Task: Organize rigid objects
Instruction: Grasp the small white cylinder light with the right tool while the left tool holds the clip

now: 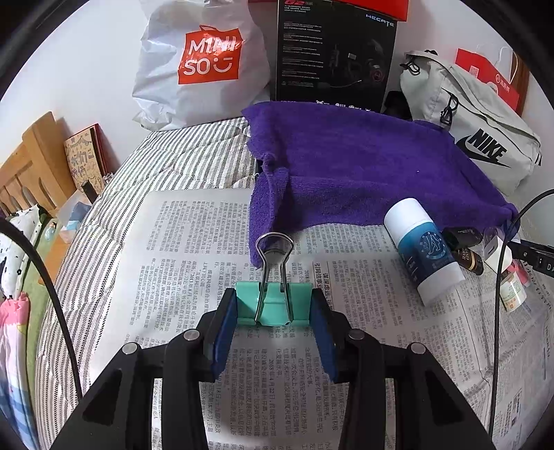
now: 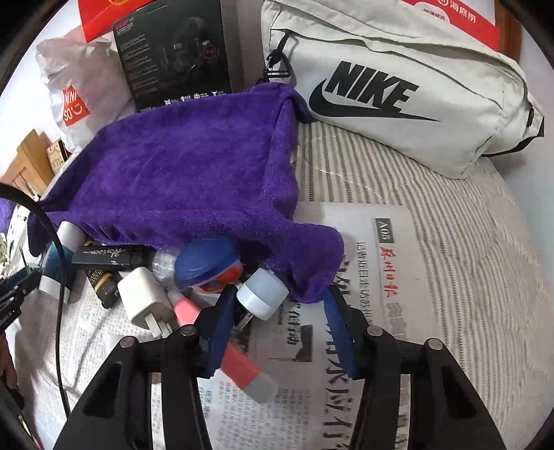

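Listing what we see on the striped bed (image 1: 166,162), item by item.

Left gripper (image 1: 273,308): jaws pinching a mint-green binder clip with steel wire handles (image 1: 273,301) by its two sides, blue pads against the clip body, one handle loop pointing away from the camera. We hold the clip above the spread newspaper sheet (image 1: 194,249), just near of the purple terry towel (image 1: 346,166).

Right gripper (image 2: 275,332): jaws spread, nothing between the pads. Its left pad overlaps a pink tube with a grey cap (image 2: 239,367) that lies on the newspaper sheet (image 2: 363,284); whether pad and tube touch, we cannot tell.

Clutter at the towel's near edge, right wrist view: a round tin with a blue lid (image 2: 207,261), a small white jar lying on its side (image 2: 263,292), a white plug-in charger (image 2: 145,297), a black rectangular stick with script lettering (image 2: 110,258), and a clear crinkled plastic item (image 2: 164,264). All lie bunched, touching or overlapping.

Left wrist view, right side: a white cylinder bottle with a blue label (image 1: 424,249) lying on the paper, near edge of the towel behind it; a dark brown vial (image 1: 469,259) just beside it.

Far edge of bed: white Miniso plastic bag (image 1: 200,65) at left, black headset carton (image 1: 336,52) centre, grey Nike fabric bag (image 2: 398,90) at right, with red packaging (image 2: 450,17) behind it.
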